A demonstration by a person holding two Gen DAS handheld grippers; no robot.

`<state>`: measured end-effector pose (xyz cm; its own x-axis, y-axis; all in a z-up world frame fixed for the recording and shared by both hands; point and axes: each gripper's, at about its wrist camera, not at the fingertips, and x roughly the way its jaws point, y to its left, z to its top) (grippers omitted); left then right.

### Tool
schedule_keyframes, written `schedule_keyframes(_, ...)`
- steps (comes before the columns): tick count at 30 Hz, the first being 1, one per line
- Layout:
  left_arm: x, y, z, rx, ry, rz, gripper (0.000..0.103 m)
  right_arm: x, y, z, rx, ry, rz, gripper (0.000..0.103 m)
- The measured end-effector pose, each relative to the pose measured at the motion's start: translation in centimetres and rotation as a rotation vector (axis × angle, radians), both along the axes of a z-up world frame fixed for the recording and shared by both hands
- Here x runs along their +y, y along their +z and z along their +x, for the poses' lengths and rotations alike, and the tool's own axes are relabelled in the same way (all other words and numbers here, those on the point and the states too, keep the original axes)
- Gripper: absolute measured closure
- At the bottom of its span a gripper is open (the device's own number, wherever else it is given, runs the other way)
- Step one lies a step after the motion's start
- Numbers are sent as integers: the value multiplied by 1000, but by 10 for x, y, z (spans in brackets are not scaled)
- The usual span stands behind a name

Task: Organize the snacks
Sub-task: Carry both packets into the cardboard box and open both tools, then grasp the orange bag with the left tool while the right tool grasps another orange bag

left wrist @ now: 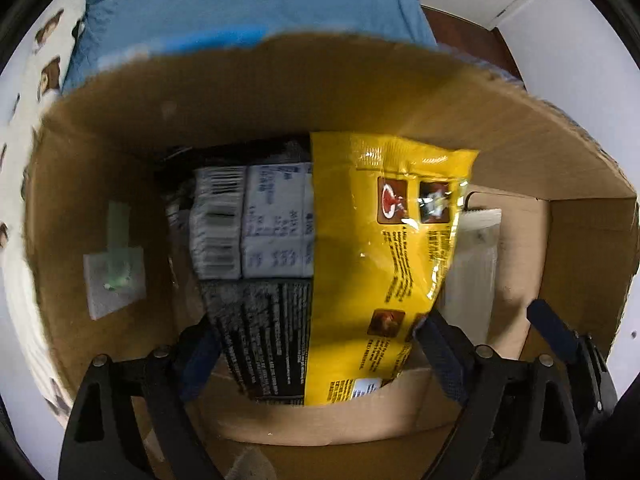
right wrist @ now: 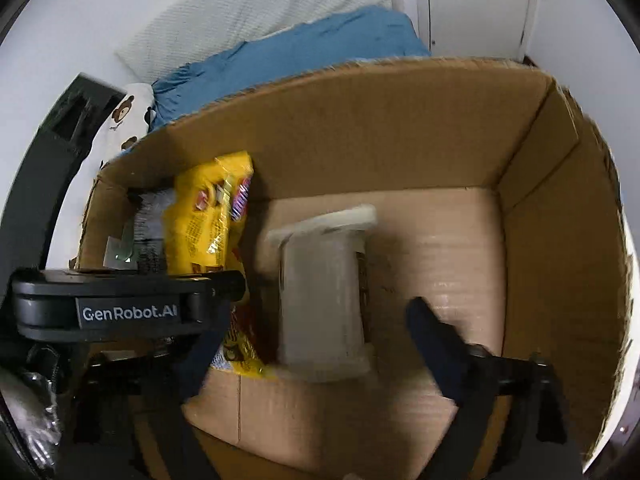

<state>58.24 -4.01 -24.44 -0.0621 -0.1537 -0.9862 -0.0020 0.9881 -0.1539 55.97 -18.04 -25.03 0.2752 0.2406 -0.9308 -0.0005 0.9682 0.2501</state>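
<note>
A brown cardboard box point(left wrist: 280, 92) holds the snacks. In the left wrist view a yellow snack bag point(left wrist: 384, 264) and a black and grey packet point(left wrist: 256, 240) stand side by side between the wide-open fingers of my left gripper point(left wrist: 320, 344); I cannot tell if the fingers touch them. In the right wrist view the same yellow bag point(right wrist: 208, 224) stands at the box's left end. A clear whitish packet point(right wrist: 324, 296) lies on the box floor between the open fingers of my right gripper point(right wrist: 316, 340). The left gripper body point(right wrist: 128, 312) sits over the yellow bag.
The box point(right wrist: 560, 280) rests beside a blue cloth point(right wrist: 304, 52) and a white bear-print fabric point(right wrist: 128, 112). A white label point(left wrist: 114, 280) is taped on the box's left inner wall. The box's right half shows bare floor point(right wrist: 440, 248). White walls stand behind.
</note>
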Motion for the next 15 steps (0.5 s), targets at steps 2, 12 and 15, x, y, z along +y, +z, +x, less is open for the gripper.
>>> schedule_keyframes(2, 6, -3, -2, 2, 14, -42, 10, -5, 0, 0, 6, 5, 1, 7)
schedule_keyframes(12, 38, 34, -34, -129, 36, -41, 6, -17, 25, -25, -9, -1, -21, 6)
schedule_keyframes(15, 45, 57, -61, -217, 36, -15, 6, -8, 45, -50, -26, -5, -29, 6)
